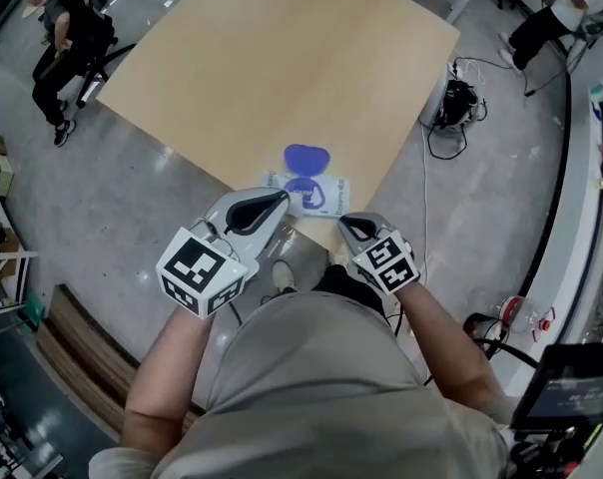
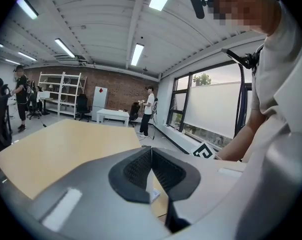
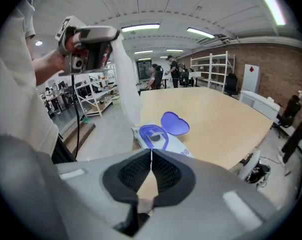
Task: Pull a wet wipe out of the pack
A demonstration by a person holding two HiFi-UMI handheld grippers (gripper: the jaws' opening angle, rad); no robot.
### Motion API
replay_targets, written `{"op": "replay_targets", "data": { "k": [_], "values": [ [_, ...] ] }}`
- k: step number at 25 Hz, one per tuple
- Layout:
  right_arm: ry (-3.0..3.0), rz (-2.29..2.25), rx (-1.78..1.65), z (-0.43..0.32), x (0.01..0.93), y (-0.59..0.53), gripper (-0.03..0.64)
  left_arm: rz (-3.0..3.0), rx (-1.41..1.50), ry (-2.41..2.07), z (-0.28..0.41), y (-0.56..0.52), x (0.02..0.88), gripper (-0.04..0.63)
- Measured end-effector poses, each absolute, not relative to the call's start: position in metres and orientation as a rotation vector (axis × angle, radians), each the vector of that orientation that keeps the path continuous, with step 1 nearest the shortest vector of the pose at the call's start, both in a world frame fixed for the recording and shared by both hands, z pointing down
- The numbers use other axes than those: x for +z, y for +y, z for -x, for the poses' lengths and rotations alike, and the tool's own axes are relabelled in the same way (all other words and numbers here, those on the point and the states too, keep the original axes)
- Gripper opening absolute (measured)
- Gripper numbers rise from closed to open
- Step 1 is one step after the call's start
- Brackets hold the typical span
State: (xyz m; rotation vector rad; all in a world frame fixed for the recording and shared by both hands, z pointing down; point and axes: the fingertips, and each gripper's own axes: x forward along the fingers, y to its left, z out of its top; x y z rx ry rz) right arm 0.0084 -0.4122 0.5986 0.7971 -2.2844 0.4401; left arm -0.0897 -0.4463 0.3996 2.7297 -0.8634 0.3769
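Note:
The wet wipe pack (image 1: 319, 194) lies at the near edge of the wooden table (image 1: 282, 68), its blue lid (image 1: 306, 156) flipped open toward the far side. My left gripper (image 1: 280, 200) is raised above the pack's left side and shut on a white wet wipe (image 3: 125, 79). In the right gripper view the wipe hangs from the left gripper (image 3: 112, 35) down toward the pack (image 3: 161, 140) and its lid (image 3: 175, 123). My right gripper (image 1: 343, 223) hovers just short of the pack's right side, its jaws shut on nothing (image 3: 151, 153). The left gripper view shows its jaws (image 2: 151, 151) pressed together.
The pack sits near the table's corner, with grey floor beyond the edge on both sides. Cables and a dark bag (image 1: 456, 103) lie on the floor at right. A seated person (image 1: 67, 43) is at far left. A wooden bench (image 1: 77, 357) runs along lower left.

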Motion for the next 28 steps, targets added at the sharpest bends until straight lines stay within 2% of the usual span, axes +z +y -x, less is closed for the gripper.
{"op": "replay_targets", "data": {
  "k": [9, 19, 28],
  "values": [
    [-2.320, -1.028, 0.401, -0.010, 0.510, -0.342, 0.006, -2.814, 0.293, -0.715, 0.114, -0.388, 0.398, 0.008],
    [-2.453, -0.998, 0.275, -0.010, 0.448, -0.267, 0.006, -2.856, 0.266, -0.767, 0.104, -0.303, 0.379, 0.008],
    [-2.506, -0.946, 0.135, -0.081, 0.430, -0.137, 0.006, -2.851, 0.225, -0.938, 0.051, -0.183, 0.340, 0.008]
  ]
}}
